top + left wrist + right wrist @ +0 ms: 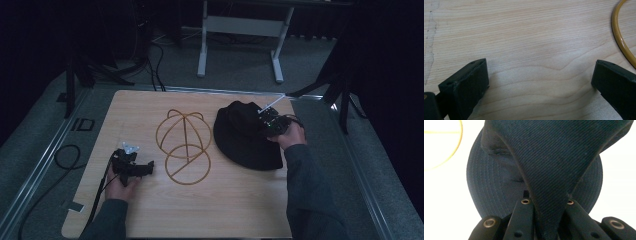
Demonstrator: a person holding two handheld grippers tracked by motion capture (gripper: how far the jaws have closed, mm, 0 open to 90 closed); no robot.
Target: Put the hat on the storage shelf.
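The dark bucket hat (248,135) lay on the right part of the wooden table (200,210), crown toward the far edge, brim spread flat toward the near edge. In the right gripper view the hat (554,157) showed navy twill fabric w/ stitched rows around the brim; a fold of the crown was pulled up off the brim and narrowed to a wedge running down between the jaws.

The right gripper (270,125) sat at the hat's right side, approx. over the crown, held by the right hand (291,136). Its jaws were clamped on that fabric fold: one jaw on each side of the wedge, cloth pinched between them, no gap visible. In the right gripper view the gripper (546,220) had the fold entering at the tips and disappearing toward the body.

Just left of the hat stood the yellow wire hat frame (184,145): a domed cage of thin hoops w/ a flat ring at its near side. Frame and hat were close together; contact couldn't be determined. An arc of the frame (621,37) crossed the upper-right corner of the left gripper view.

The left gripper (148,167) rested low at the table's left part, near the frame's ring, held by the left hand (120,186). Its jaws (541,82) were spread wide w/ bare wood between them, nothing gripped.
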